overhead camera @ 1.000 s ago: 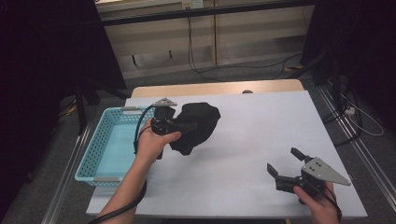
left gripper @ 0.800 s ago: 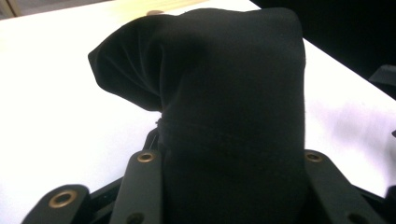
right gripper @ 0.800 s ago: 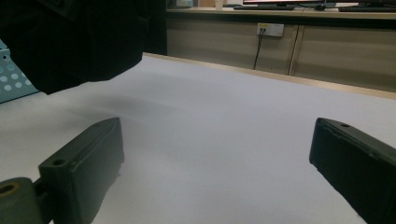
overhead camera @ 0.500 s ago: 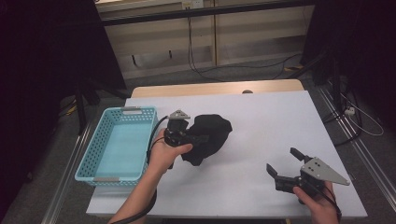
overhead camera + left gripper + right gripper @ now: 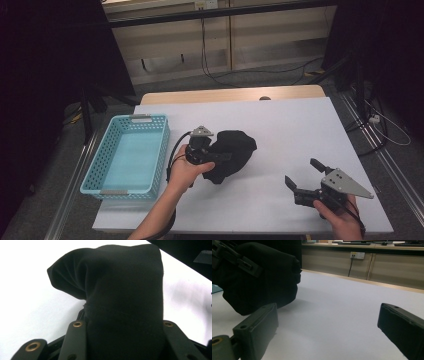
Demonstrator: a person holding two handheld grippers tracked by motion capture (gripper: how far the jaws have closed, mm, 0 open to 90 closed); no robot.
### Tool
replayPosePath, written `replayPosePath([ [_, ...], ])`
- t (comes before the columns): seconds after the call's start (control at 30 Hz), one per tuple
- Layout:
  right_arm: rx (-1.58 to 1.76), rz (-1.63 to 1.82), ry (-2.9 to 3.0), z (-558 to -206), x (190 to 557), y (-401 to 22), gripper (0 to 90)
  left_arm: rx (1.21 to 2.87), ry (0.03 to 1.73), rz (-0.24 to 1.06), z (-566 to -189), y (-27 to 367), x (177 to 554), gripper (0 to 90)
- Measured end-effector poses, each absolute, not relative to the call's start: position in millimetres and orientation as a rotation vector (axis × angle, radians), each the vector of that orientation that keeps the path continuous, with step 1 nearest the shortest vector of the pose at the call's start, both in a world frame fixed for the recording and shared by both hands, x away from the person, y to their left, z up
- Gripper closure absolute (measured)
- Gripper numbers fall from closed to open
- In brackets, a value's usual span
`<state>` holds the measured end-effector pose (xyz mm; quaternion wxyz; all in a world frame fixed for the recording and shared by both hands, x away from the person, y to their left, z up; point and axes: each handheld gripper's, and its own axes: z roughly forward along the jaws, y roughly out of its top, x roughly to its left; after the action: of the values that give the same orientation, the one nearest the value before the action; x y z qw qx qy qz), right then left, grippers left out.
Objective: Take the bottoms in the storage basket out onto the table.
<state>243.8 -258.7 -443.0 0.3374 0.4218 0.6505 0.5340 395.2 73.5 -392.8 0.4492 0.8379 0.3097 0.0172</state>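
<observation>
A crumpled black cloth [image 5: 232, 152] rests on the white table [image 5: 280, 125] near its middle. My left gripper [image 5: 220, 159] is shut on the cloth's near left part; in the left gripper view the cloth [image 5: 122, 297] bulges up between both jaws. From the right gripper view the same cloth [image 5: 262, 280] shows at the far left with the left gripper [image 5: 234, 257] clamped on it. My right gripper [image 5: 302, 180] stands open near the table's front right, jaws wide apart with nothing between them, well clear of the cloth.
A light blue plastic basket [image 5: 131, 152] with nothing in it stands at the table's left side, just left of my left hand. Beyond the table's wooden far edge [image 5: 230, 95] are cables on the floor and dark stands on both sides.
My left gripper has carried the black cloth from beside the basket rightward and toward the front, lowering it onto the table. The right gripper has stayed put.
</observation>
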Motion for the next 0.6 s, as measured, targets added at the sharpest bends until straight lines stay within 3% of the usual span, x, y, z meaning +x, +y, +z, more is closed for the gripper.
replayPosePath([
  [0.6,1.081,1.384,1.715,-442.6,244.4,-255.7,2.2,2.087,0.714,0.027,-404.8,60.4,389.1,58.7],
])
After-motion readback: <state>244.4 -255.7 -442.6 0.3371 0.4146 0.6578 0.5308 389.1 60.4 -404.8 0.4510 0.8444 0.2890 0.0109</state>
